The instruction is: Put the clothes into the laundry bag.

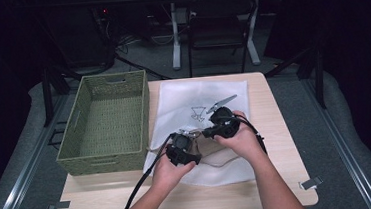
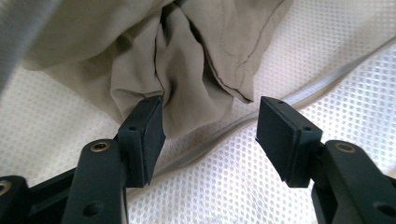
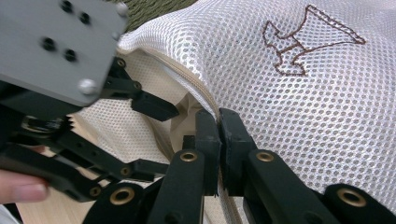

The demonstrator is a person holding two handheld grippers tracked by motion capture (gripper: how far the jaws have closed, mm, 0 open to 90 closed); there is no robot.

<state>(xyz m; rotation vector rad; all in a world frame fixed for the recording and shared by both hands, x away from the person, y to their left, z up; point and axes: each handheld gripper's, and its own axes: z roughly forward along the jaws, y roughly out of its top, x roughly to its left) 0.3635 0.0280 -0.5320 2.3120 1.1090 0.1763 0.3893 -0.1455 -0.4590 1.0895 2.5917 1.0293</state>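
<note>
A white mesh laundry bag (image 1: 203,95) with a brown stitched emblem lies flat on the table. A crumpled beige garment (image 2: 187,60) sits at its opening, partly on the mesh. My right gripper (image 3: 218,121) is shut on the bag's zip edge (image 3: 205,100) and holds the upper layer up. My left gripper (image 2: 210,121) is open just in front of the garment. A fold of the cloth reaches between its jaws, and the pads (image 2: 144,135) do not press on it. In the high view both grippers meet at the bag's near left side, left gripper (image 1: 188,137) beside right gripper (image 1: 206,131).
A green woven basket (image 1: 107,123), with nothing in it, stands at the table's left, touching the bag's side. Bare wooden table (image 1: 277,142) runs along the right and front edges. A black chair (image 1: 219,21) and a desk stand beyond the far edge.
</note>
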